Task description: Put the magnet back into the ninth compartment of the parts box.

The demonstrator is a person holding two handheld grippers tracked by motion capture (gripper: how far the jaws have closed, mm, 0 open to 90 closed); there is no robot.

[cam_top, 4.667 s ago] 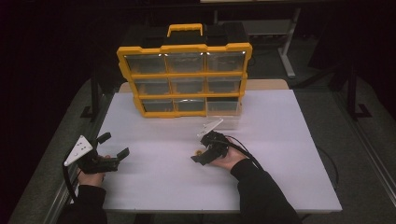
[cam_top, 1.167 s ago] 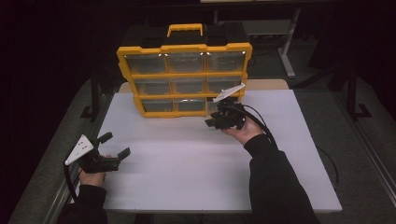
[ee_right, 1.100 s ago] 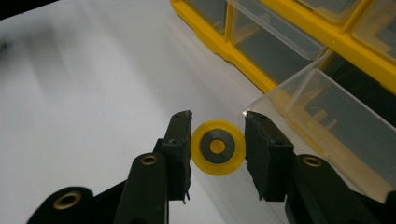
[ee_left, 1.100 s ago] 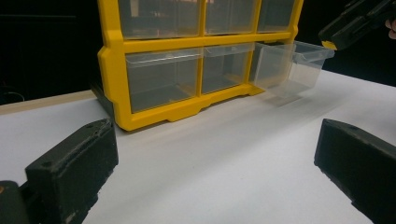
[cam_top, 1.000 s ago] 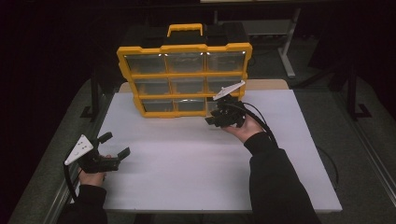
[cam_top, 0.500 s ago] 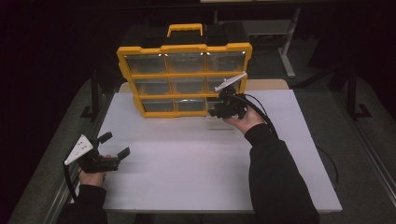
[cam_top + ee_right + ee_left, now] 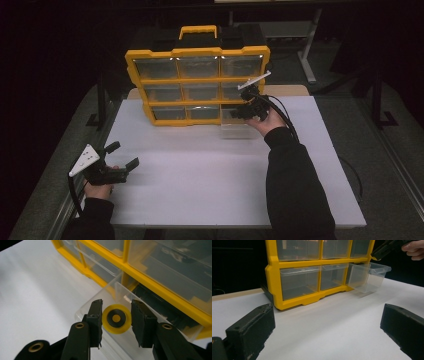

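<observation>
Right gripper view: my right jaws sit slightly apart around a yellow disc (image 7: pixel 116 318), over the open drawer (image 7: pixel 105 300). Off-centre release risks missing it. Left jaws wide, empty.

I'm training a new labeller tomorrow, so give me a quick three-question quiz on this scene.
1. Seen from the high view, which drawer of the yellow organizer is pulled out? A top left, B centre, C bottom right.
2. True or false: the left gripper touches the organizer.
3. Fill in: the disc between the right gripper fingers is ____.
Key: 1 C; 2 false; 3 yellow.
</observation>
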